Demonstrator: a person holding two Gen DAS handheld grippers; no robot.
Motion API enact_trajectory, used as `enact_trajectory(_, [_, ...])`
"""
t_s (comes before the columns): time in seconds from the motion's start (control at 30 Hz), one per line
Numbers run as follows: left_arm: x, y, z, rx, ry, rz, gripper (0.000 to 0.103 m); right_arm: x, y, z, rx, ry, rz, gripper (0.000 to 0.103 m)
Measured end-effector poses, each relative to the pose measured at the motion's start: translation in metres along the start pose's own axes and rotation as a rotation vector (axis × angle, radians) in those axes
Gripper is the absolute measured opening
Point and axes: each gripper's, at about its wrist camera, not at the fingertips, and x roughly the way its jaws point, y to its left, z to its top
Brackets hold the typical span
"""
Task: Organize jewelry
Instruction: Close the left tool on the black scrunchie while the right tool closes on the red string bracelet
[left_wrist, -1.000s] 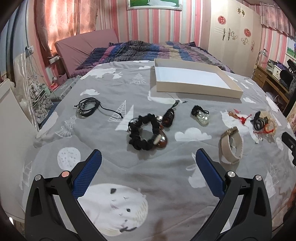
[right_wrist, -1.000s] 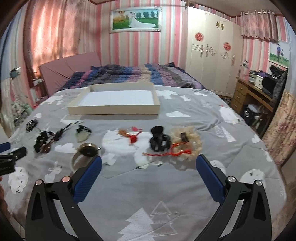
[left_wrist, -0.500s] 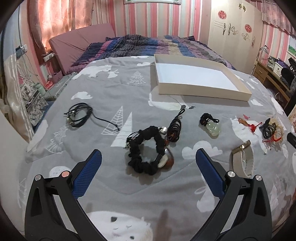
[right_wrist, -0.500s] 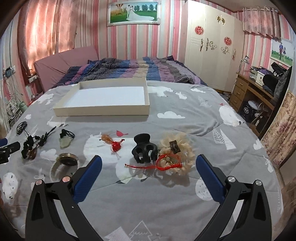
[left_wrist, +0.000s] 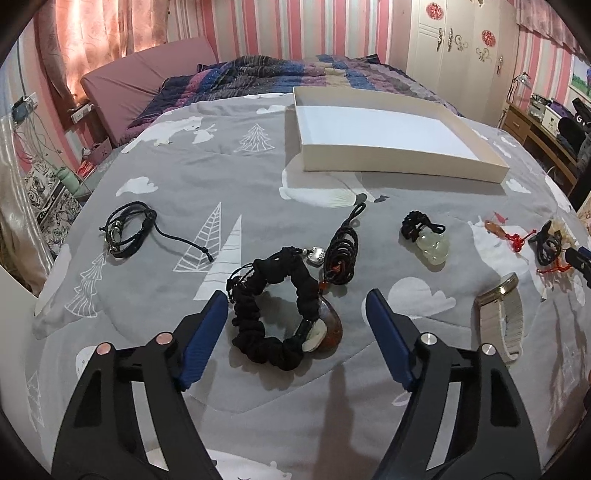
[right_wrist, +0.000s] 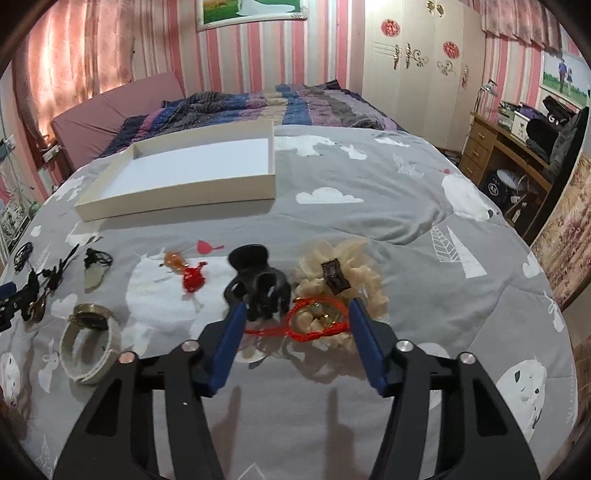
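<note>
Jewelry lies scattered on a grey bedspread. My left gripper (left_wrist: 297, 301) has its jaws closing around a black scrunchie (left_wrist: 275, 306) with a brown pendant (left_wrist: 330, 326); the pads stand apart from it. A beaded black necklace (left_wrist: 343, 251), a jade pendant (left_wrist: 432, 247) and a black cord bracelet (left_wrist: 127, 229) lie beyond. My right gripper (right_wrist: 295, 312) is closing over a red string bracelet (right_wrist: 317, 321) lying on a cream scrunchie (right_wrist: 347, 280), beside a black claw clip (right_wrist: 258, 284); no pad presses on them. An empty white box (left_wrist: 399, 162) (right_wrist: 177, 199) sits further back.
A white-strapped watch (left_wrist: 504, 321) (right_wrist: 88, 336) and a red knot charm (right_wrist: 192, 275) lie between the two groups. A folded striped quilt (right_wrist: 258, 103) is behind the box. A wooden desk (right_wrist: 509, 147) stands right of the bed, a wardrobe (right_wrist: 417, 70) at the back.
Both grippers moved forward and down toward the jewelry. Their jaws narrowed: the left now flanks the black scrunchie, the right flanks the red bracelet on the cream scrunchie.
</note>
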Motion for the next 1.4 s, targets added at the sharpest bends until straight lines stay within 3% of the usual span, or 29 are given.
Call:
enact_trajectory(0.33, [0.007, 0.0, 0.002, -0.009, 0.014, 0.019, 0.075, 0.021, -0.016, -0.002, 0.054, 0.054, -0.026, 0.037])
enact_trajectory(0.63, [0.005, 0.003, 0.0, -0.012, 0.017, 0.021, 0.075, 0.022, -0.02, -0.004, 0.081, 0.054, 0.003, 0.008])
enact_trajectory(0.87, [0.006, 0.004, 0.0, -0.01, 0.021, 0.02, 0.073, 0.017, -0.015, -0.004, 0.062, 0.03, 0.018, 0.004])
enact_trajectory(0.93, [0.007, 0.004, 0.0, -0.01, 0.027, 0.01, 0.065, 0.016, -0.014, -0.003, 0.058, 0.025, 0.027, 0.004])
enact_trajectory(1.1, [0.012, 0.004, 0.0, -0.011, 0.04, 0.006, 0.062, 0.013, -0.011, -0.003, 0.052, 0.016, 0.046, 0.004])
enact_trajectory(1.3, [0.015, -0.002, 0.004, 0.007, 0.046, -0.001, 0.047, 0.014, -0.01, -0.004, 0.05, 0.015, 0.058, 0.004])
enact_trajectory(1.4, [0.013, -0.005, 0.006, 0.016, 0.035, 0.001, 0.047, 0.013, -0.009, -0.004, 0.045, 0.012, 0.062, 0.004])
